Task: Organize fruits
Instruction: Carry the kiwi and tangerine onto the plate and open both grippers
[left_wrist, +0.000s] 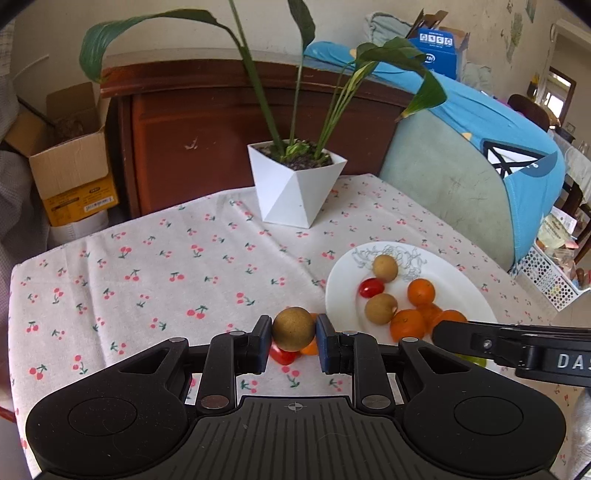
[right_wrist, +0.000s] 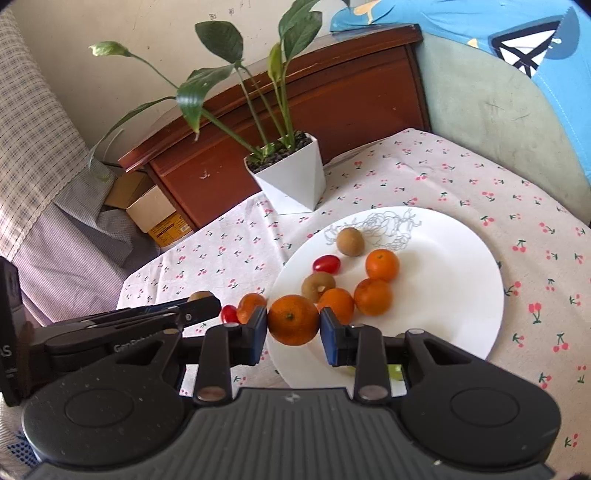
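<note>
Left gripper (left_wrist: 294, 338): clamped on a brown longan (left_wrist: 293, 328), lower centre of the left wrist view, with the white plate (left_wrist: 458, 291) to its right in the frame. Right gripper (right_wrist: 293, 325): clamped on an orange (right_wrist: 293, 319) above the plate's lower-left rim in the right wrist view. Judgement: the right gripper is nearer the plate; the longan must cross rightward over the worktop (left_wrist: 147, 266).
</note>
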